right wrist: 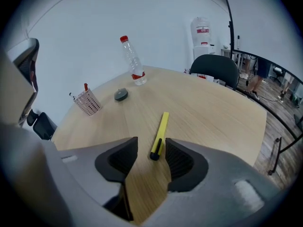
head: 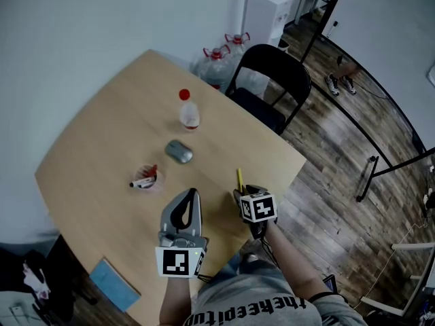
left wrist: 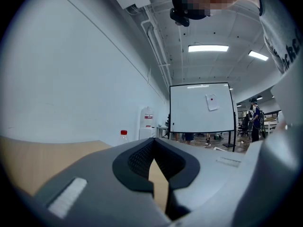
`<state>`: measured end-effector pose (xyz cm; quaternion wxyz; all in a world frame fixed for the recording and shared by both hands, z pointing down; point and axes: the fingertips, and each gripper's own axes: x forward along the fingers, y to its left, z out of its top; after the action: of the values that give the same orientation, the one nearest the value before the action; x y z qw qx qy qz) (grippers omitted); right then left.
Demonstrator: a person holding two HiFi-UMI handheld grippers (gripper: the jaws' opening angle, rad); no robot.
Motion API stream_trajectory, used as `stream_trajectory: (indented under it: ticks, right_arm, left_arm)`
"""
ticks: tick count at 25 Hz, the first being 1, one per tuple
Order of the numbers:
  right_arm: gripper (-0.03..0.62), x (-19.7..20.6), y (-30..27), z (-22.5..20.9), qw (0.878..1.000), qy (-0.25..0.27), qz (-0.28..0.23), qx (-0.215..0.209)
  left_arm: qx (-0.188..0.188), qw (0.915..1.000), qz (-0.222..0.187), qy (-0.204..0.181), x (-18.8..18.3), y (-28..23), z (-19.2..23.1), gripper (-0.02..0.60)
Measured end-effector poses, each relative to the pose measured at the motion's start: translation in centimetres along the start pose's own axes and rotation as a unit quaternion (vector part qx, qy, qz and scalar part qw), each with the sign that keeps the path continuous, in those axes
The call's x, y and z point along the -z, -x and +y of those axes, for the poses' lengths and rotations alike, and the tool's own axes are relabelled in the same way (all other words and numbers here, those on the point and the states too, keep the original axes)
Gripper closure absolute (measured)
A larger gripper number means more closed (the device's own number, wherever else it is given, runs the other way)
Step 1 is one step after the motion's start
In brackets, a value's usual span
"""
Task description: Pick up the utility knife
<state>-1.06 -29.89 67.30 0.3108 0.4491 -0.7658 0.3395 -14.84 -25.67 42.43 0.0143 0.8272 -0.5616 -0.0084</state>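
Observation:
The yellow utility knife [head: 239, 178] lies flat on the wooden table [head: 102, 148], near its right edge. In the right gripper view the knife [right wrist: 159, 132] points away from me, and its dark near end sits between my jaws, close to the right pad. My right gripper [right wrist: 151, 144] is open and tilted down over that end, the pads not pressing on it. In the head view the right gripper [head: 239, 195] is just behind the knife. My left gripper [head: 192, 193] is held level to its left, jaw tips together and empty, seen also in the left gripper view [left wrist: 154, 142].
A clear bottle with a red cap [head: 188, 111], a grey mouse [head: 179, 152] and a mesh pen holder [head: 146, 179] stand farther out on the table. A blue notebook [head: 114, 284] lies at the near left edge. A black chair [head: 268, 80] stands beyond the far right edge.

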Motion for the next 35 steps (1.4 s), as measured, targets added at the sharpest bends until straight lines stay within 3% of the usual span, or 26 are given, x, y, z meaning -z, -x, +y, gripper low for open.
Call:
stream_trajectory:
  ticks: [8, 17, 25, 35]
  right_arm:
    - [0.387, 0.4, -1.0, -0.2, 0.999, 0.021, 0.014, 0.038]
    - [0.405, 0.5, -1.4, -0.3, 0.995, 0.076, 0.007, 0.062]
    - [0.533, 0.6, -1.0, -0.5, 0.998, 0.021, -0.007, 0.055]
    - [0.540, 0.5, 0.7, -0.2, 0.999, -0.007, -0.036, 0.021]
  left_arm:
    - [-0.005, 1.0000, 0.001, 0.002, 0.1, 0.1, 0.9, 0.561]
    - [-0.007, 1.0000, 0.000, 0.006, 0.4, 0.1, 1.1, 0.561]
    - [-0.011, 0.9999, 0.000, 0.005, 0.3, 0.4, 1.2, 0.561]
    - [-0.023, 0.9997, 0.001, 0.000, 0.0, 1.0, 1.1, 0.561]
